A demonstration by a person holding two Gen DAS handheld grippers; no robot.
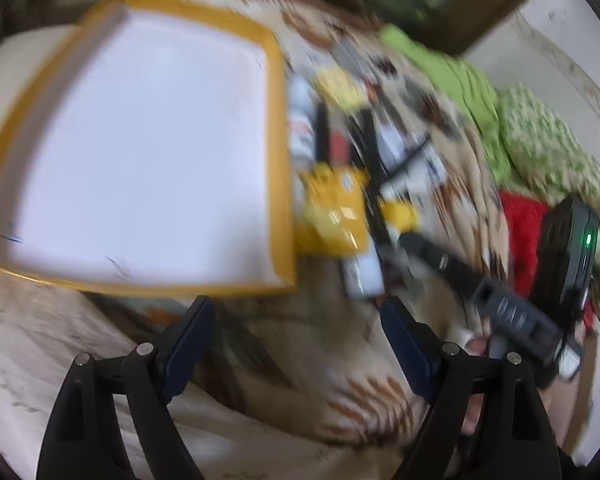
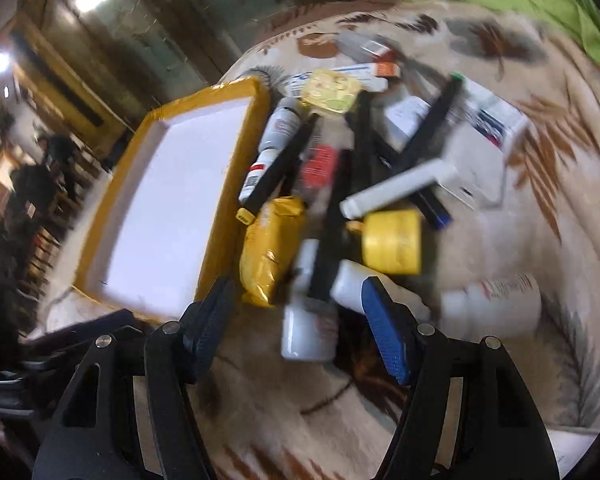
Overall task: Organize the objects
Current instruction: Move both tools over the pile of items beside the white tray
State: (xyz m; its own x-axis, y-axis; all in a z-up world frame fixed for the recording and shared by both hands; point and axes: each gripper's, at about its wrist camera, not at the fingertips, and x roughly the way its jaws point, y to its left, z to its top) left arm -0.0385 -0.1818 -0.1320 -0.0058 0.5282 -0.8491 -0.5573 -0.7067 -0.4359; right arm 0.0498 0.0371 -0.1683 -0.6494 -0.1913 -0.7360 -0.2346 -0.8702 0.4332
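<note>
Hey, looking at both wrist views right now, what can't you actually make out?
- Labels on the white plastic bottles and white boxes: right wrist view, motion blur.
- Small items beside the yellow-rimmed white tray: left wrist view, smeared together.
- Black pens' lower ends: right wrist view, hidden under the pile.
- Room background: both views, dark, blurred.

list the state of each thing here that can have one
tray: yellow rim, nothing in it
left gripper: jaws open, nothing between them
right gripper: jaws open, nothing gripped
yellow pouch: lying flat beside the tray
white bottle: lying on its side
yellow jar: on its side
</note>
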